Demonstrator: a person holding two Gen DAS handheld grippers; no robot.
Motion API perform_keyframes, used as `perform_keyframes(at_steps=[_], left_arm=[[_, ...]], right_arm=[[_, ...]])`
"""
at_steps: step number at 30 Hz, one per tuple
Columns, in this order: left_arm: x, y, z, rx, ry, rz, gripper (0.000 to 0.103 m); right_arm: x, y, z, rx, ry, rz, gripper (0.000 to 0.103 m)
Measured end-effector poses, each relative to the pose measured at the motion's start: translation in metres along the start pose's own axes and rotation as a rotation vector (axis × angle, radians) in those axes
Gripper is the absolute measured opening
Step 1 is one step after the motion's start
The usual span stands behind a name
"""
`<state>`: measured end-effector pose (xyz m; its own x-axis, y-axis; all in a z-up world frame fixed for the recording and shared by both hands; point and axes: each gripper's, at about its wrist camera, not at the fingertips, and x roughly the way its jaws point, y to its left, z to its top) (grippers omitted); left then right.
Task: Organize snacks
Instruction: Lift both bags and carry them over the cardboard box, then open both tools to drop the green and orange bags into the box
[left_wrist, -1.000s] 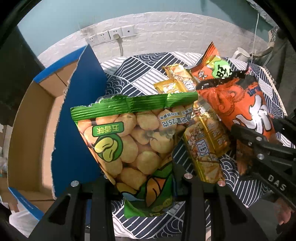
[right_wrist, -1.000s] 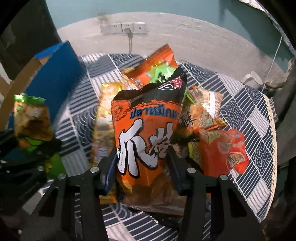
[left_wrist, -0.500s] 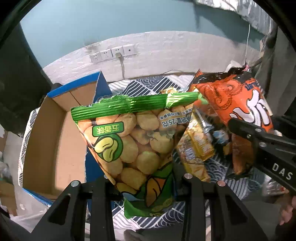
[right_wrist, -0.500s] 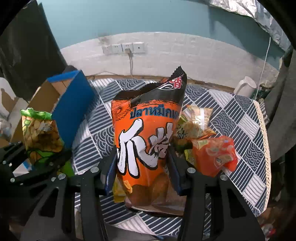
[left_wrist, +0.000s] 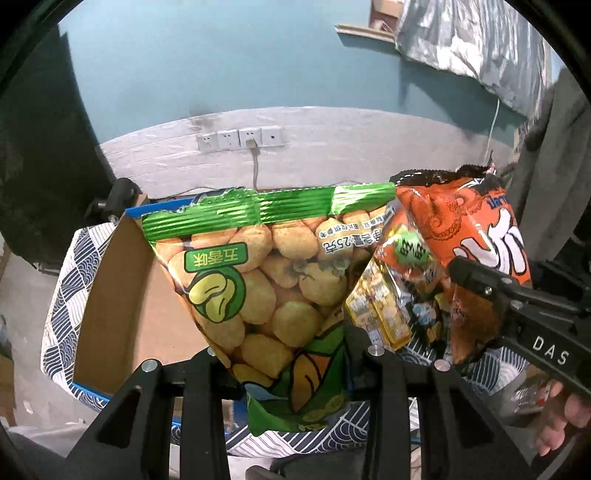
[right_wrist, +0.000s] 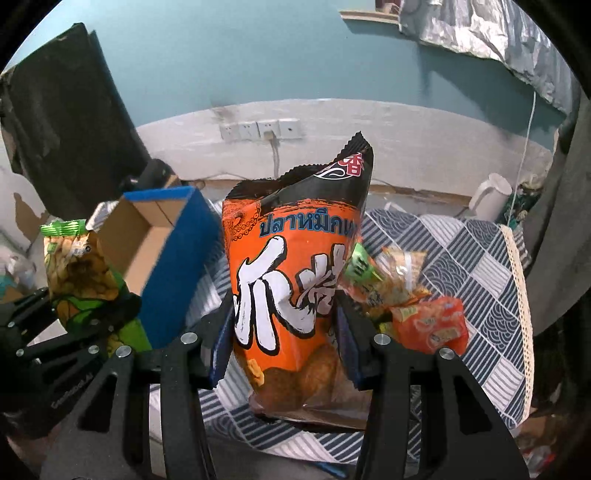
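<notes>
Clearly, both tools are loaded at once. The left gripper (left_wrist: 295, 363) has its fingers (left_wrist: 207, 373) clamped on the lower part of a green bag (left_wrist: 266, 280) of puffed snacks; the right gripper (right_wrist: 284, 332) has its fingers (right_wrist: 354, 350) clamped on the lower part of an orange bag (right_wrist: 295, 280) of squid-flavoured snacks. Each bag is pinched near its bottom seam, so the filled body stands above the grip and stays in the camera's sight.

Both bags hang in the air above the worktop (right_wrist: 480, 295), which is covered with a patterned cloth; neither touches it. The green bag's long axis runs roughly upright, its crimped top seam uppermost and level, its printed front toward the left wrist camera. The orange bag also stands upright, leaning slightly, its black serrated top pointing up and its front toward the right wrist camera.

An open cardboard box (left_wrist: 122, 302) with blue outer walls sits at the left end of the worktop, just behind and below the green bag; it is judged to be the destination. A loose pile of small packets (right_wrist: 402, 295) remains on the cloth to the right of the orange bag. A white jug (right_wrist: 491, 195) stands at the far edge.
</notes>
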<state>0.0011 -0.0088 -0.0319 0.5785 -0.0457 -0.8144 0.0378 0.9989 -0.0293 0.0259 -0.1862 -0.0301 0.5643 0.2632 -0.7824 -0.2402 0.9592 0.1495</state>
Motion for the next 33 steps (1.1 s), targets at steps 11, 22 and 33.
perform_keyframes(at_steps=[11,22,33], left_arm=[[-0.003,0.072,0.007,-0.112,-0.004,0.028,0.036],[0.012,0.136,-0.009,-0.17,0.022,0.111,0.036],[0.035,0.188,-0.019,-0.254,0.067,0.159,0.036]], right_arm=[[0.02,0.055,0.026,-0.054,0.014,0.071,0.049],[0.066,0.12,0.039,-0.104,0.079,0.133,0.049],[0.102,0.183,0.044,-0.176,0.13,0.155,0.049]])
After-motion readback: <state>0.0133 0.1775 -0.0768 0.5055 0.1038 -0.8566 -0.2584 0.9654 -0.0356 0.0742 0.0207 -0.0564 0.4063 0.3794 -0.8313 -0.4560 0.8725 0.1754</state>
